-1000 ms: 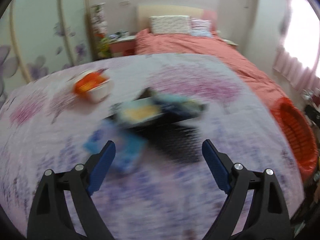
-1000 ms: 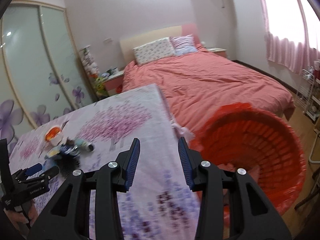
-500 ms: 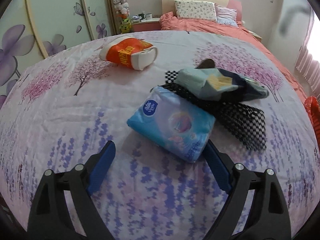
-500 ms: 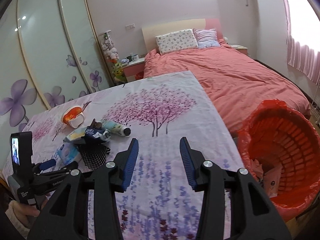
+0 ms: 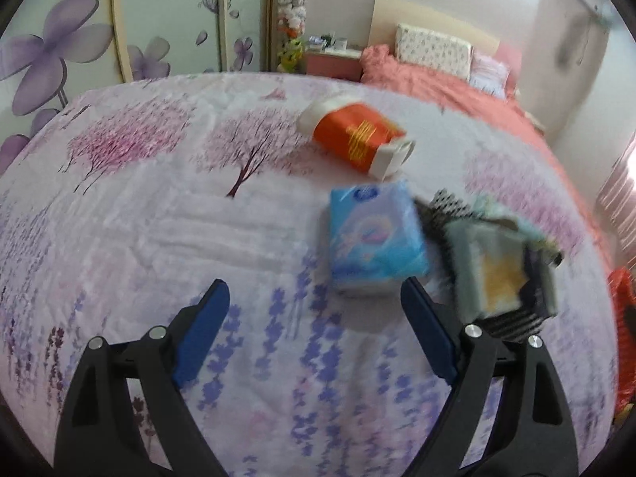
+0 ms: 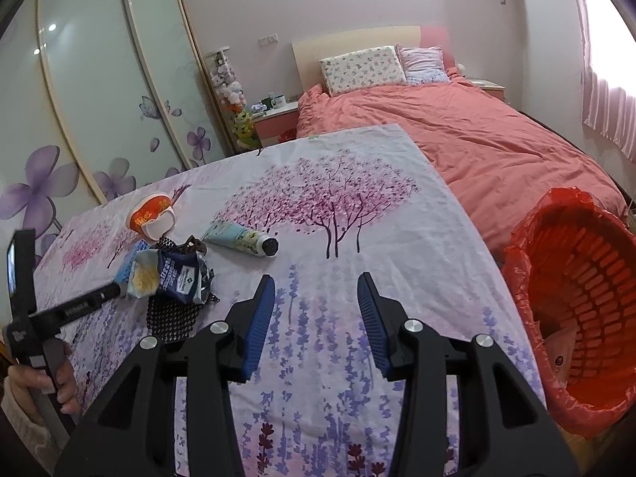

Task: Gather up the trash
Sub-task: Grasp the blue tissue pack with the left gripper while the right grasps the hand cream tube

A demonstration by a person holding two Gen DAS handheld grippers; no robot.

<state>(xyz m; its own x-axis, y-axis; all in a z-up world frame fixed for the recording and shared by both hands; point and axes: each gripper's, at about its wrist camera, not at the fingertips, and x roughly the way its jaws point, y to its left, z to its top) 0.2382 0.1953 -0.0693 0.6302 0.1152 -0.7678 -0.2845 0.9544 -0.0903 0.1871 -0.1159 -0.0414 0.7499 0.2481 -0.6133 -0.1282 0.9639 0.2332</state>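
Note:
Trash lies on a floral-cloth table (image 5: pixel 159 218): a blue tissue pack (image 5: pixel 375 234), an orange and white cup (image 5: pixel 357 139) on its side, a crumpled snack bag (image 5: pixel 501 266) on a black mesh mat (image 5: pixel 512 318), and a pale tube (image 6: pixel 242 240). My left gripper (image 5: pixel 314 310) is open and empty, just short of the tissue pack, which sits off its right finger. It shows in the right wrist view (image 6: pixel 111 292) near the snack bag (image 6: pixel 175 276). My right gripper (image 6: pixel 316 306) is open and empty above the table's near right part. A red basket (image 6: pixel 580 302) with a red liner stands right of the table.
A bed with a pink cover (image 6: pixel 457 131) lies beyond the table. A wardrobe with flower-print doors (image 6: pixel 99 99) lines the left wall. A nightstand (image 6: pixel 274 115) with small items stands beside the bed. The table's right edge (image 6: pixel 477 238) runs next to the basket.
The left gripper has swung left, so the tissue pack and snack bag now sit to its right. The right gripper has shifted left and slightly nearer the table; the basket moved right in view.

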